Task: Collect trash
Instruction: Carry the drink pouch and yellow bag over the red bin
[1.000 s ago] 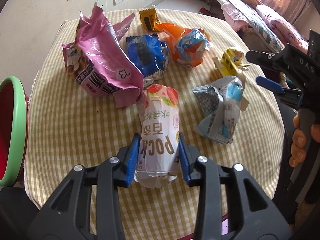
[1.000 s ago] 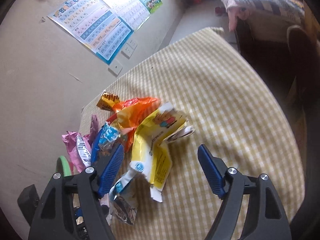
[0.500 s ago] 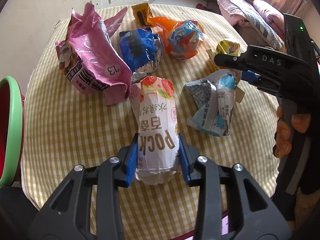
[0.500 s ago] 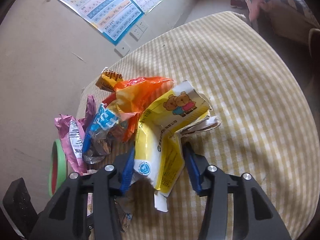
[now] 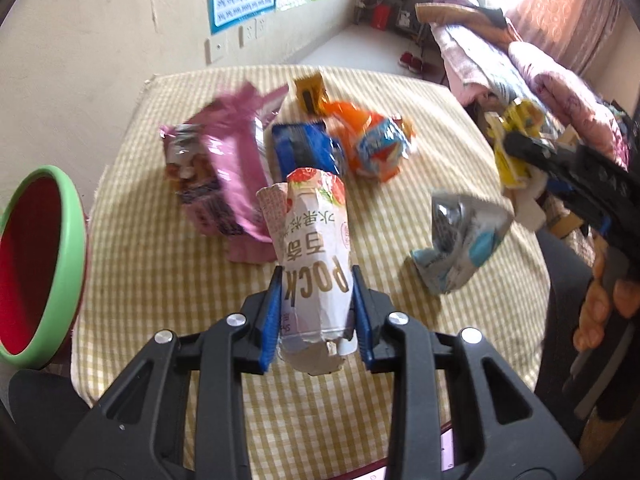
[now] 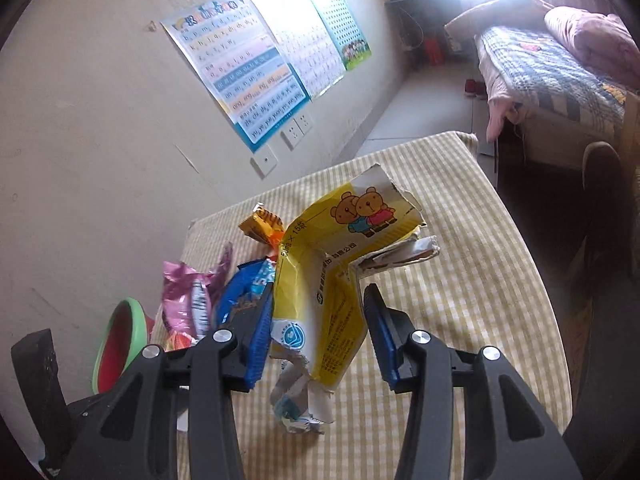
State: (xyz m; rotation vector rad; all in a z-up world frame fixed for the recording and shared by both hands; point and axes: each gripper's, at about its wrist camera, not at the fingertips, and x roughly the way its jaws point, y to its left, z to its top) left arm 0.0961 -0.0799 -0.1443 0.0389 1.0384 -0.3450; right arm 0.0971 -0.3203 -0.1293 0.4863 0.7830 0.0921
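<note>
Left tongs [image 5: 316, 312] closing on the Pocky box [image 5: 314, 256], right tongs [image 6: 316, 332] clamping the yellow carton [image 6: 320, 300], both above the counter [image 5: 168, 264]; crushed cardboard could slip free.

Tabletop with scattered wrappers

A yellow checked cloth is spread over the tabletop [image 5: 160, 264]. On it are seen a pink bag [image 5: 224, 176], a blue packet [image 5: 304, 152], an orange wrapper [image 5: 372, 144], a small yellow packet [image 5: 310, 92] and a silver-blue packet [image 5: 460, 240].
</note>
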